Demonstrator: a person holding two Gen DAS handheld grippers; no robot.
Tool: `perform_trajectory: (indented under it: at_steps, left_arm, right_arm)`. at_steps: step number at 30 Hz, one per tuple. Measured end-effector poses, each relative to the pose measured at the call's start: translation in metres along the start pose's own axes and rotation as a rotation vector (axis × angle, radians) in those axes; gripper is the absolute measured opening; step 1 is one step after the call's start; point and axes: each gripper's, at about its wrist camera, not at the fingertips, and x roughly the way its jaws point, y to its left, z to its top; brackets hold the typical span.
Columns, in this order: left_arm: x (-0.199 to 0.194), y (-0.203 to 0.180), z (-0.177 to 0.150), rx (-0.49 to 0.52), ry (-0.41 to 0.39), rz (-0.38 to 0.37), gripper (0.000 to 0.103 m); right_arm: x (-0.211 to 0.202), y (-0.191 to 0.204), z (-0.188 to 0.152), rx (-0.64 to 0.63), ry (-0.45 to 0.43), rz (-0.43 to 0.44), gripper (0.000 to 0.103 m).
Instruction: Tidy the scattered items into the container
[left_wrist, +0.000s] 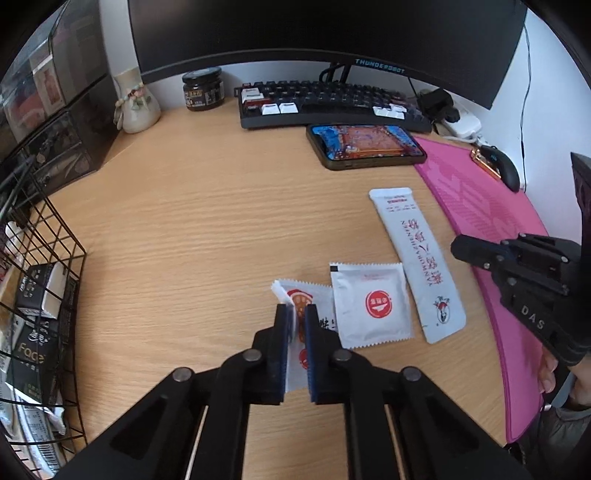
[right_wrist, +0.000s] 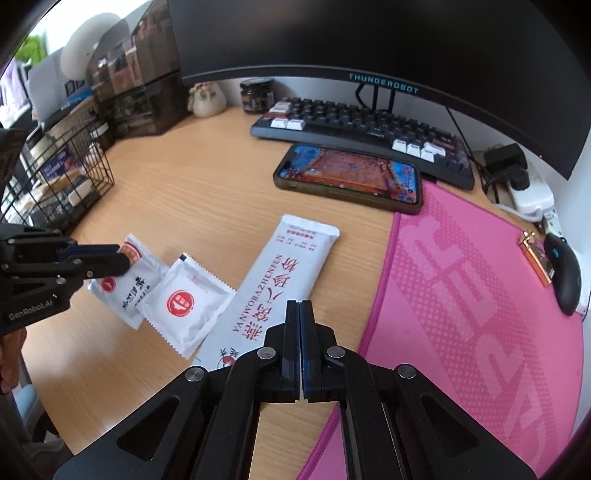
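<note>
While the left gripper (left_wrist: 295, 314) pinches a small white sachet (left_wrist: 295, 295) with a red round mark between its blue pads, that packet sits tilted, one end raised off the wooden desk (left_wrist: 184, 221). From the right wrist view the same sachet (right_wrist: 125, 280) hangs from the left gripper (right_wrist: 123, 256) with its lower end touching or just above the desk; I cannot tell which. Just beside it lies a square white sachet (left_wrist: 371, 304) with a red circle, flat on the wood, its edge touching the long white pouch (left_wrist: 417, 258) printed with red characters. That pouch runs diagonally, close to the edge of the pink mat (left_wrist: 480, 221). The right gripper (right_wrist: 300, 306) has its jaws pressed together with nothing between them, poised over the lower part of the long pouch (right_wrist: 280, 273). A black wire basket (left_wrist: 55, 295) stands at the left edge of the desk, well apart from the packets, already holding boxes and wrappers. Farther back lie a phone (left_wrist: 365, 146) with a lit screen, a dark keyboard (left_wrist: 325, 103), a small jar (left_wrist: 203, 88) and a pale vase (left_wrist: 135, 99) under a large monitor (left_wrist: 332, 33)
</note>
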Motion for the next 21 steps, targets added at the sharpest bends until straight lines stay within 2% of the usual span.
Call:
perform_trajectory:
  at_steps: [5,7,9,11,13,18,21]
  left_arm:
    - [-0.007,-0.001,0.001,0.005,-0.008,0.014,0.007]
    - [-0.008,0.0,0.001,0.001,-0.012,0.015,0.007]
    - [-0.006,0.001,0.0,-0.003,-0.008,0.011,0.008]
    - [-0.003,0.004,-0.002,-0.001,0.0,0.015,0.007]
    - [-0.001,0.011,-0.003,-0.014,0.004,0.012,0.007]
    - [0.002,0.026,-0.004,-0.03,0.004,0.021,0.007]
    - [0.005,0.032,-0.002,-0.039,0.002,0.016,0.008]
  right_arm:
    - [-0.002,0.003,-0.001,0.038,-0.002,0.033,0.004]
    - [0.001,0.007,0.001,0.052,0.002,0.023,0.015]
    - [0.008,0.007,0.004,0.081,0.009,0.034,0.046]
    - [0.014,0.006,0.007,0.133,0.013,0.073,0.061]
    - [0.019,0.007,0.009,0.151,0.014,0.069,0.062]
    - [0.03,0.005,0.01,0.14,0.019,-0.03,0.062]
    - [0.034,0.006,0.012,0.113,0.026,-0.039,0.062]
